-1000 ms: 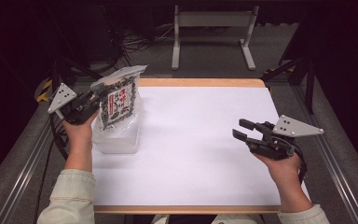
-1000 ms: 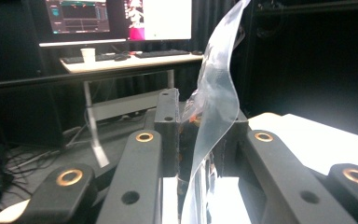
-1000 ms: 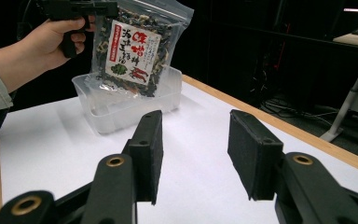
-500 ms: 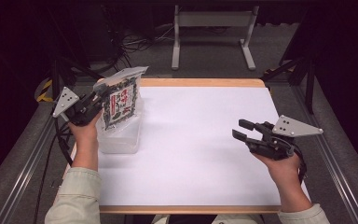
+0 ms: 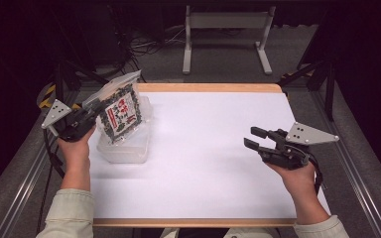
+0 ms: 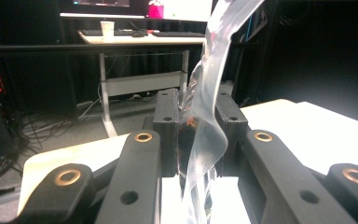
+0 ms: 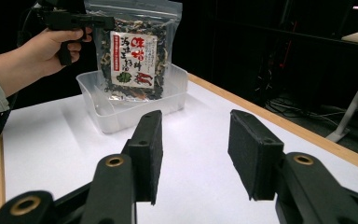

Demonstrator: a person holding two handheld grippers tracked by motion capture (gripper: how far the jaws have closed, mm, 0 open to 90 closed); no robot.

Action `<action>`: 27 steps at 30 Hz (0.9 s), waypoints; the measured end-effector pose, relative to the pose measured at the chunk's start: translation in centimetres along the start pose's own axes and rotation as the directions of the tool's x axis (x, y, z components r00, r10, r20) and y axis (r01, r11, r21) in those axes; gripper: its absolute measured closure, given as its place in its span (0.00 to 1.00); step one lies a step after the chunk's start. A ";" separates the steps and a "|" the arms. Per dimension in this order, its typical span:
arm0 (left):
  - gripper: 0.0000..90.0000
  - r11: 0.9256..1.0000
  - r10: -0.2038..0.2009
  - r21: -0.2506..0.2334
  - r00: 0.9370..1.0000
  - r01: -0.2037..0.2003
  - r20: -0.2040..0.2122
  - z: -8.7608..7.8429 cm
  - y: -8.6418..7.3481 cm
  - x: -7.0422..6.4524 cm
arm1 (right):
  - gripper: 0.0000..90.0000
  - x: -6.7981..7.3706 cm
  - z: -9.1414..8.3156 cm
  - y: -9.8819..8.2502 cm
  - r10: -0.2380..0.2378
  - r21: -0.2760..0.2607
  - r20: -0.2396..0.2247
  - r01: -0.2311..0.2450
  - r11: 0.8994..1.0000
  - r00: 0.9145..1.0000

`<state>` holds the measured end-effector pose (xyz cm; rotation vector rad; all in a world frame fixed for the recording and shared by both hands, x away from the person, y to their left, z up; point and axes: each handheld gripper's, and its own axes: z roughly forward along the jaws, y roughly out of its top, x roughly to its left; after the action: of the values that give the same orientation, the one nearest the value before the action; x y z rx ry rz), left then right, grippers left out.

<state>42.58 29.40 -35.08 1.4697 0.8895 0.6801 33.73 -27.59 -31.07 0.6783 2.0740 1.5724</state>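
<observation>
One white worktop (image 5: 213, 163) carries one clear plastic tub (image 5: 124, 144) near its left edge. One resealable pouch (image 5: 120, 113), printed with a red-and-white label over dark dried contents, stands upright with its lower end inside the tub; whether the bottom rests on the tub floor or hangs just above it I cannot tell from these angles.

There are two claws, one in each hand. The left claw (image 5: 90, 112) is clenched on the pouch, pinching its clear upper side strip. In the left gripper view the transparent film (image 6: 205, 135) runs up between the two black jaws, which press in on it from both sides. The left hand (image 5: 74, 144) holds this claw just beside the tub's left side, above the worktop's left edge.

The right claw (image 5: 254, 139) is released: its two jaws stand well apart with nothing between them, as the right gripper view shows plainly. It hovers over the right part of the worktop, held by the right hand (image 5: 297, 173), and points leftward toward the tub, well apart from it. In the right gripper view the tub (image 7: 121, 107) and pouch (image 7: 133, 58) sit beyond the jaws, with the left hand (image 7: 51, 46) at the pouch's upper corner.
</observation>
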 end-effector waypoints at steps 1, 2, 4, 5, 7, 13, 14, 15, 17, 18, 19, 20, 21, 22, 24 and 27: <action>0.83 1.000 -0.004 -0.001 1.000 0.004 -0.007 0.0 0.0 0.1 | 0.61 0.0 0.1 0.0 -0.001 0.001 -0.001 0.001 1.000 1.000; 0.83 1.000 -0.007 0.002 1.000 0.007 -0.015 -0.1 0.0 0.1 | 0.61 0.0 0.1 0.0 -0.001 -0.001 -0.005 0.001 1.000 1.000; 0.82 1.000 -0.004 0.005 1.000 0.004 -0.023 -0.2 0.1 0.1 | 0.61 0.0 0.2 0.0 -0.002 -0.001 -0.006 0.002 1.000 1.000; 0.81 1.000 -0.002 0.004 1.000 0.002 -0.029 -0.2 0.2 0.0 | 0.61 0.0 0.2 0.1 -0.002 -0.002 -0.007 0.002 1.000 1.000; 0.80 1.000 0.000 0.008 0.999 0.000 -0.033 -0.2 0.2 -0.1 | 0.61 -0.1 0.2 0.1 -0.001 0.000 -0.008 0.001 1.000 1.000; 0.38 0.998 -0.053 0.010 0.997 0.054 -0.058 -0.9 0.8 -0.4 | 0.60 -0.3 0.5 0.3 0.004 -0.015 -0.023 -0.004 1.000 1.000; 0.35 0.998 -0.053 0.010 0.997 0.054 -0.058 -0.9 0.8 -0.4 | 0.60 -0.3 0.5 0.3 0.004 -0.015 -0.023 -0.004 1.000 1.000; 0.29 0.998 -0.051 0.017 0.995 0.052 -0.080 -1.4 1.0 -0.7 | 0.59 -0.2 0.7 0.4 0.001 -0.017 -0.028 -0.001 1.000 1.000; 0.27 0.999 -0.042 0.021 0.995 0.045 -0.094 -1.7 1.2 -0.8 | 0.59 -0.2 0.8 0.4 0.001 -0.017 -0.031 -0.002 1.000 1.000; 0.20 0.999 -0.031 0.027 0.993 0.034 -0.113 -2.3 1.4 -1.1 | 0.58 -0.3 1.0 0.4 0.000 -0.014 -0.033 -0.001 1.000 0.999; 0.17 0.999 -0.031 0.027 0.993 0.034 -0.113 -2.3 1.4 -1.1 | 0.58 -0.3 1.0 0.4 0.000 -0.014 -0.033 -0.001 1.000 0.999; 0.17 0.999 -0.029 0.027 0.992 0.032 -0.127 -2.7 1.5 -1.4 | 0.57 -0.4 1.0 0.4 0.003 -0.012 -0.036 -0.003 1.000 0.999; 0.13 0.999 -0.030 0.019 0.990 0.033 -0.136 -3.0 1.7 -1.6 | 0.57 -0.4 1.1 0.4 0.006 -0.013 -0.035 -0.006 1.000 0.999; 0.11 0.999 -0.028 0.012 0.990 0.030 -0.139 -3.4 1.8 -1.8 | 0.57 -0.4 1.2 0.3 0.006 -0.013 -0.035 -0.006 1.000 0.999; 0.06 1.000 -0.022 -0.007 0.988 0.021 -0.152 -4.2 2.3 -2.5 | 0.55 -0.6 1.2 0.2 0.009 -0.006 -0.033 -0.010 1.000 0.999; 0.05 1.000 -0.002 -0.026 0.989 -0.001 -0.146 -5.2 2.9 -3.5 | 0.54 -0.8 1.2 -0.1 0.011 0.000 -0.028 -0.011 1.000 1.000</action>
<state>36.79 29.31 -31.38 1.4098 0.9898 0.8044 35.11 -27.19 -31.39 0.6731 2.0939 1.5966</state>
